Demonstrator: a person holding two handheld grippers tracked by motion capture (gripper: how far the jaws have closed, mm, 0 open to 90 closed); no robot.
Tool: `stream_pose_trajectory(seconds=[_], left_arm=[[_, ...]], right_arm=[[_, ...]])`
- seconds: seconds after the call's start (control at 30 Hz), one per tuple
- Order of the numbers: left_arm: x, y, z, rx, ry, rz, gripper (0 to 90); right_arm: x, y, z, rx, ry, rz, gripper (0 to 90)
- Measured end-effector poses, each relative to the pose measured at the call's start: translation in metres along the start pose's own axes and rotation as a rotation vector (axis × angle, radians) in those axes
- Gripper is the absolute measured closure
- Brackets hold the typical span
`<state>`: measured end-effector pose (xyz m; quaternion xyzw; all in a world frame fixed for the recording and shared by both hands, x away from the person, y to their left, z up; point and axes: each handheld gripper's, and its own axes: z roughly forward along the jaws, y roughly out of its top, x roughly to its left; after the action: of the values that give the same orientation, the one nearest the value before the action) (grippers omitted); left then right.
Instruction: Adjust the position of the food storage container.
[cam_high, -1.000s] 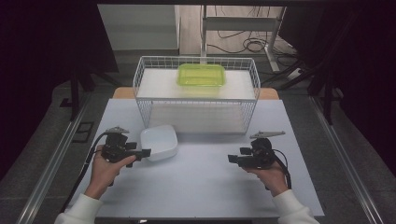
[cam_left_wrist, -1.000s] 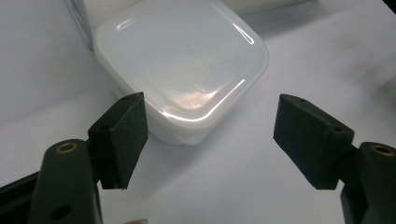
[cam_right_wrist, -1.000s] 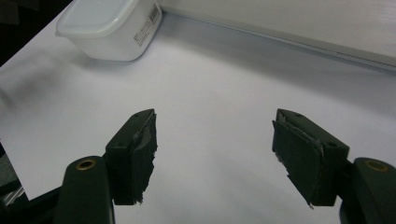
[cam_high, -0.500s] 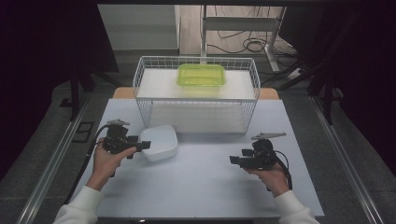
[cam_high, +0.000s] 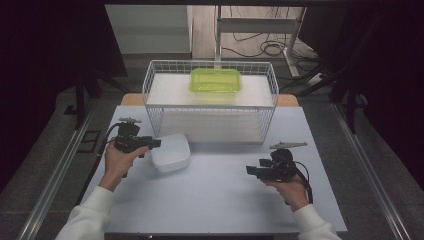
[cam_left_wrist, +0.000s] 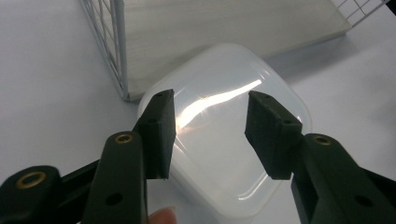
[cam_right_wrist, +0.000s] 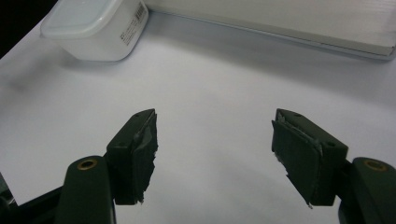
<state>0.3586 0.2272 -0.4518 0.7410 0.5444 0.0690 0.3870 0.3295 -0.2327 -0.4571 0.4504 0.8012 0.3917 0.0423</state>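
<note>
Right gripper view shows the white lidded container (cam_right_wrist: 95, 29) bearing a barcode sticker on one side, its print too small to read. It sits on the table (cam_high: 220, 195) just beside the wire basket (cam_high: 210, 107). Left gripper (cam_left_wrist: 210, 128): jaws half open above the lid, just closing, pressing nothing. Right gripper (cam_right_wrist: 215, 154): wide open, empty.

Left tool (cam_high: 155, 143) retreats from container (cam_high: 170, 152) (jaws narrowing).
</note>
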Motion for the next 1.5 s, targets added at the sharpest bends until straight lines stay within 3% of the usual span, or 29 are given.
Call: stream_pose_trajectory(seconds=[0.27, 0.4, 0.6, 0.83, 1.17, 1.23, 1.37, 1.5], left_arm=[[0.011, 0.005, -0.003, 0.014, 0.034, -0.013, 58.7], [0.018, 0.008, -0.003, 0.017, 0.05, -0.012, 70.0], [0.03, 0.005, -0.001, 0.072, 0.081, -0.018, 85.3], [0.044, -0.007, 0.004, 0.13, 0.078, -0.056, 88.0], [0.047, -0.01, 0.018, 0.205, 0.059, -0.069, 89.5], [0.045, -0.011, 0.021, 0.193, 0.053, -0.092, 89.6], [0.045, -0.01, 0.025, 0.22, 0.041, -0.072, 89.9], [0.043, -0.009, 0.032, 0.213, 0.032, -0.079, 89.9]], right_arm=[[-0.001, -0.001, 0.0, 0.004, -0.004, 0.005, 31.0], [-0.002, -0.002, 0.001, 0.008, -0.007, 0.008, 30.9], [-0.002, -0.002, 0.0, 0.003, -0.008, 0.01, 30.9], [-0.004, -0.003, 0.0, 0.002, -0.007, 0.016, 31.0], [-0.005, -0.003, 0.0, -0.004, -0.007, 0.018, 31.2], [-0.004, -0.003, 0.0, -0.004, -0.006, 0.016, 31.1], [-0.005, -0.003, -0.001, -0.006, -0.009, 0.019, 31.1], [-0.005, -0.003, 0.0, -0.006, -0.008, 0.018, 31.1]])
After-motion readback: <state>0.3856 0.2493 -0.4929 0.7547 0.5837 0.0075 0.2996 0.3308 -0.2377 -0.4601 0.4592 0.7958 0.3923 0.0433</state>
